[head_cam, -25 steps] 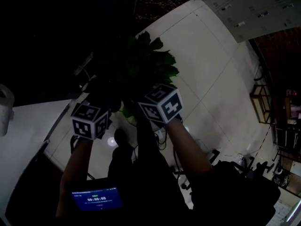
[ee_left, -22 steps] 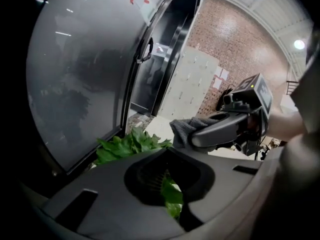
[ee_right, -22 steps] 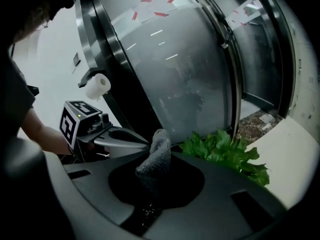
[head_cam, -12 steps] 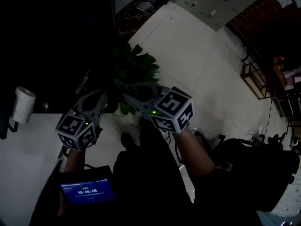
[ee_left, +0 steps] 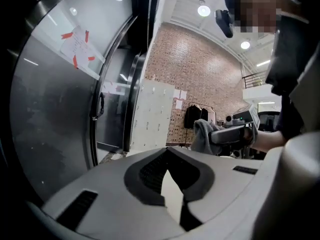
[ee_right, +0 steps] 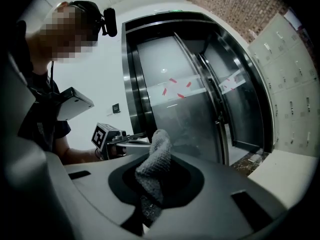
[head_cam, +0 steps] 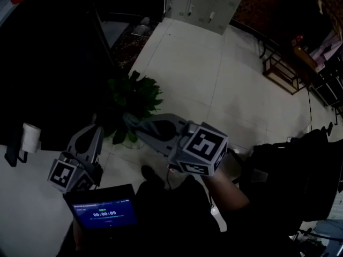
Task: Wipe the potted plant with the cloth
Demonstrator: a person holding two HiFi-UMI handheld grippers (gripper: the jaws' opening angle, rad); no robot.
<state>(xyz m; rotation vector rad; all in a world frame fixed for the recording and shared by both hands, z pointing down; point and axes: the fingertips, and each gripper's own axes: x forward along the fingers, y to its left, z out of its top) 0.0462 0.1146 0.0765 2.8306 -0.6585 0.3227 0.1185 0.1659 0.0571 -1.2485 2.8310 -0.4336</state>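
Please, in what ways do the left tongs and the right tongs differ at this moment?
The right tongs are shut on the grey cloth; the left tongs are shut with nothing between them. In the head view, the right tongs bring the cloth to the lower leaves of the potted plant, while the left tongs sit lower, at the plant's left. Both point toward the plant.

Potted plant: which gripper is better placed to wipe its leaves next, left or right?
Right. The right gripper has the cloth pinched between its fingers, and in the head view it is close beside the potted plant. The left gripper holds nothing and sits lower, off to the side of the leaves.
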